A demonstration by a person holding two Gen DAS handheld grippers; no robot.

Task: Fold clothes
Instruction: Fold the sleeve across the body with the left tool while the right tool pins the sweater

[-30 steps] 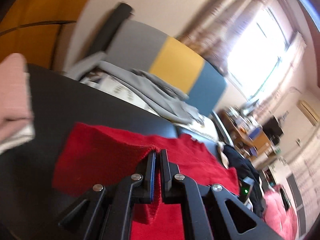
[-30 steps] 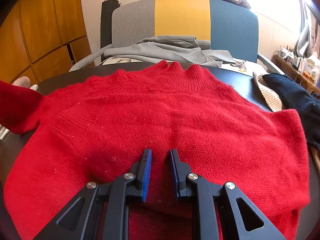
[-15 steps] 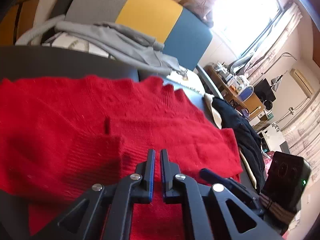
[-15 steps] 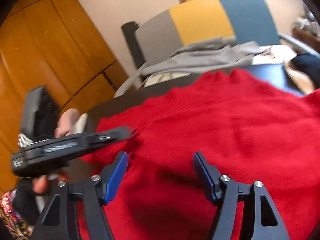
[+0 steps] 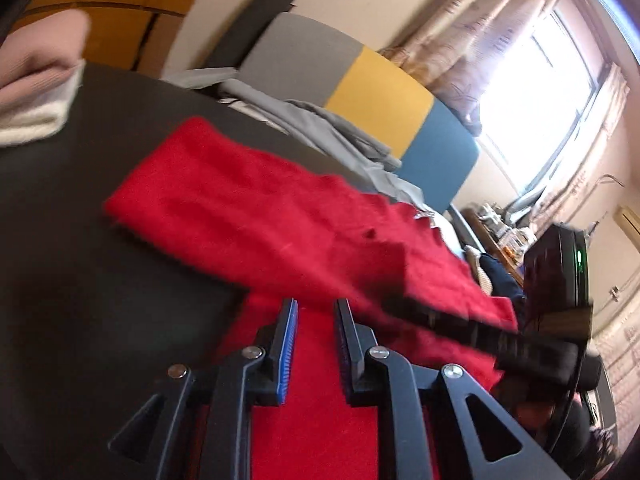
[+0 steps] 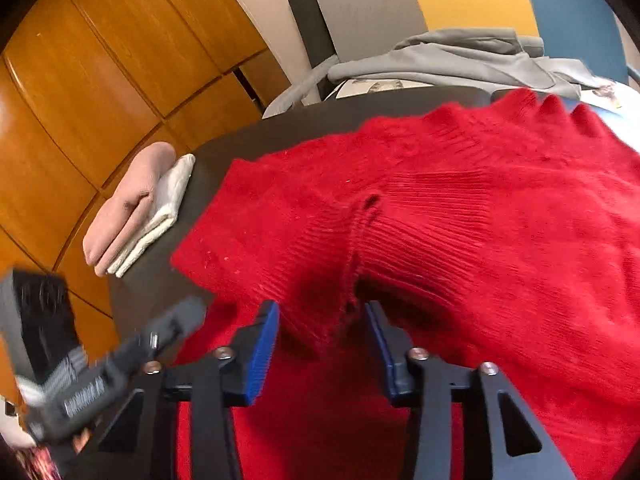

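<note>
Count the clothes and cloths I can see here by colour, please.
Red: 1, the sweater on the table.
Pink: 1, a folded piece.
White: 1, a folded piece under the pink one.
Grey: 1, a garment on the chair.
Dark: 1, a garment at the far right.
Total: 5.

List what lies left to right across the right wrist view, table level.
left gripper → folded pink and white cloths → folded red sleeve → red sweater body
</note>
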